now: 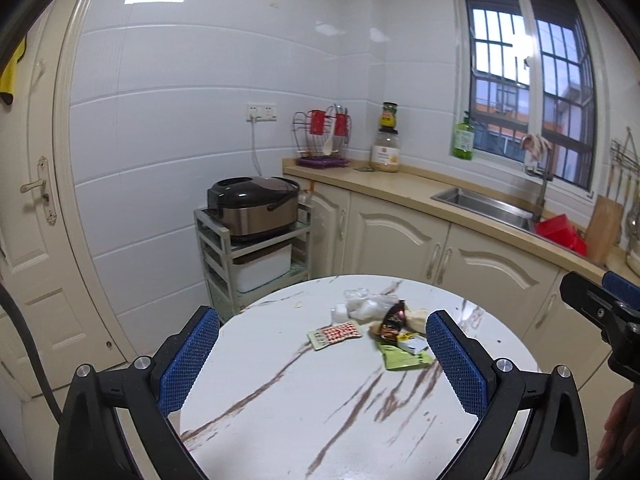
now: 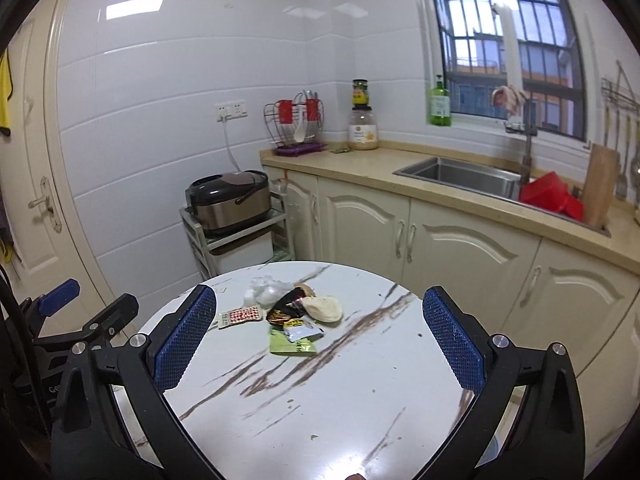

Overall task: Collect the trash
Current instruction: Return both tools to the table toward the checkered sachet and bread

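Note:
A heap of trash lies on the far half of a round marble-look table (image 1: 280,412) (image 2: 352,396). In it are a red-and-white packet (image 1: 335,333) (image 2: 240,315), a green wrapper (image 1: 404,357) (image 2: 291,345), a dark snack bag (image 1: 394,322) (image 2: 286,309), crumpled clear plastic (image 1: 366,303) (image 2: 267,290) and a beige lump (image 2: 323,308). My left gripper (image 1: 324,360) hovers open over the near side of the table, short of the heap. My right gripper (image 2: 320,340) is open too, with the heap seen between its blue pads. Neither holds anything.
Beyond the table stand cream cabinets (image 2: 440,240) under a counter with a steel sink (image 2: 460,176) and a red tub (image 2: 548,196). A rice cooker (image 1: 254,208) sits on a small cart at the left. A door (image 1: 32,240) is at far left.

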The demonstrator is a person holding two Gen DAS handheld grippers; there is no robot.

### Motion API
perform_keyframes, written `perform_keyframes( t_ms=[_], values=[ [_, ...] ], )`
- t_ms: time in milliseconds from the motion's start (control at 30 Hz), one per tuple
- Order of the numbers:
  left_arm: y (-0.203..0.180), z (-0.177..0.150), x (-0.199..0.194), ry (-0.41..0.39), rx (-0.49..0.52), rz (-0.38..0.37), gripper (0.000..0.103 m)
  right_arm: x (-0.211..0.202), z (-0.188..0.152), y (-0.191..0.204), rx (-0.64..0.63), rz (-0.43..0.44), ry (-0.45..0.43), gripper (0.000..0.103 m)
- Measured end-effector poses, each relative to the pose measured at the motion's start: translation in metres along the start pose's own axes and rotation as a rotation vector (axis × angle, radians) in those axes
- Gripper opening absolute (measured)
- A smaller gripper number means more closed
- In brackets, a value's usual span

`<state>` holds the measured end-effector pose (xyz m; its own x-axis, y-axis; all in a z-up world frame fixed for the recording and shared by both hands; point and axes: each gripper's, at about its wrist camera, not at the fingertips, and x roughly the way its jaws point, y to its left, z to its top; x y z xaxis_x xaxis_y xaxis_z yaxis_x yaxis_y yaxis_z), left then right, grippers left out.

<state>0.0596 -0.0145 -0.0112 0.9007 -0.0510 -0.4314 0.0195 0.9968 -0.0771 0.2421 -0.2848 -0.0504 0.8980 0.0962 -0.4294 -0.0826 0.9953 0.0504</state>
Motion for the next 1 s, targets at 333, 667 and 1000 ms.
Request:
perform_keyframes(
  t_ms=[333, 667, 1000],
  values=[
    [0.015, -0.007, 0.032, 0.057, -0.026, 0.000, 0.102, 0.030, -0.006, 0.009, -0.026, -0.022, 0.054, 0.103],
    [0.021, 0.001, 0.129, 0.207, 0.002, -0.015, 0.102, 0.122, -0.043, -0.014, -0.016, -0.016, 0.290, 0.103],
    [0.009, 0.024, 0.245, 0.335, 0.049, -0.015, 0.102, 0.202, -0.060, -0.021, -0.002, 0.002, 0.414, 0.102]
  ],
)
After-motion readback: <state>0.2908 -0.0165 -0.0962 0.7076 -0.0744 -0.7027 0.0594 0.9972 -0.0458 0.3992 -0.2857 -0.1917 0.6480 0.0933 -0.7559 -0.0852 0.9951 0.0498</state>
